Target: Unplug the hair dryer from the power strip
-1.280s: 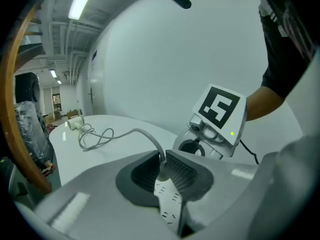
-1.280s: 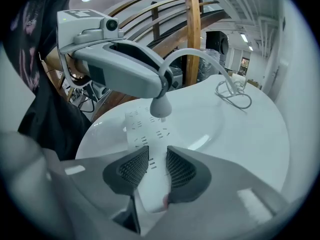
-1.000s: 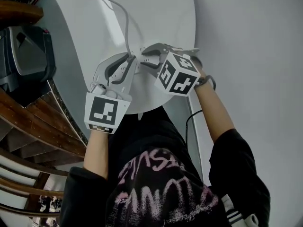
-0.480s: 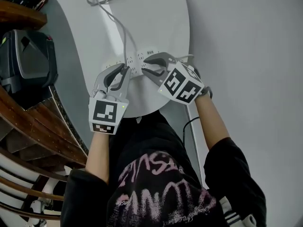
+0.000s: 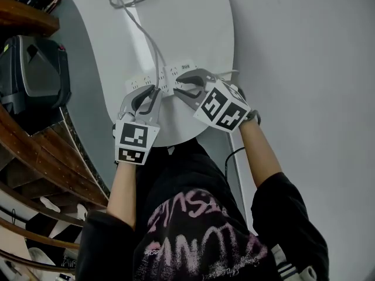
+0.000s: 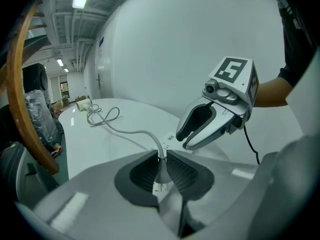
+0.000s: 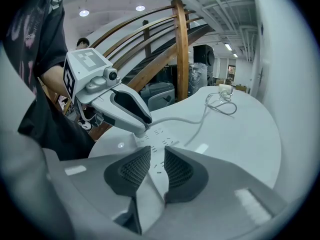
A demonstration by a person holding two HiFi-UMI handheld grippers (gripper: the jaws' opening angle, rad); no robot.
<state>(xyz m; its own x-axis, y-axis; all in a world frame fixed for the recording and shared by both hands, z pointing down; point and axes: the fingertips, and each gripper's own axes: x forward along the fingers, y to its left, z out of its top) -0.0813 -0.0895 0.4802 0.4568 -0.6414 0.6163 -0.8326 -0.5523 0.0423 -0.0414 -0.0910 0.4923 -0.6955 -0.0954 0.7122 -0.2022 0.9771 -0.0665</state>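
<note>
A white power strip [image 5: 171, 71] lies on the round white table [image 5: 193, 22]. The hair dryer's grey cord [image 5: 153, 45] runs from its plug [image 6: 161, 173] across the table to the hair dryer [image 6: 82, 104] at the far side. My left gripper [image 5: 151, 91] points down at the strip, and its pads close on the plug's neck in the left gripper view. My right gripper [image 5: 179, 86] straddles the strip's end; its jaws have just been closing and the pads [image 7: 134, 170] press on the strip [image 7: 156, 156].
A curved wooden chair back [image 5: 41, 157] and a black machine [image 5: 35, 69] stand left of the table. A black cable [image 5: 231, 154] hangs at the table's near edge by the person's arm. A pale wall rises on the right.
My left gripper has come down and a little left onto the plug in the strip. My right gripper has stayed at the strip's end, rising slightly.
</note>
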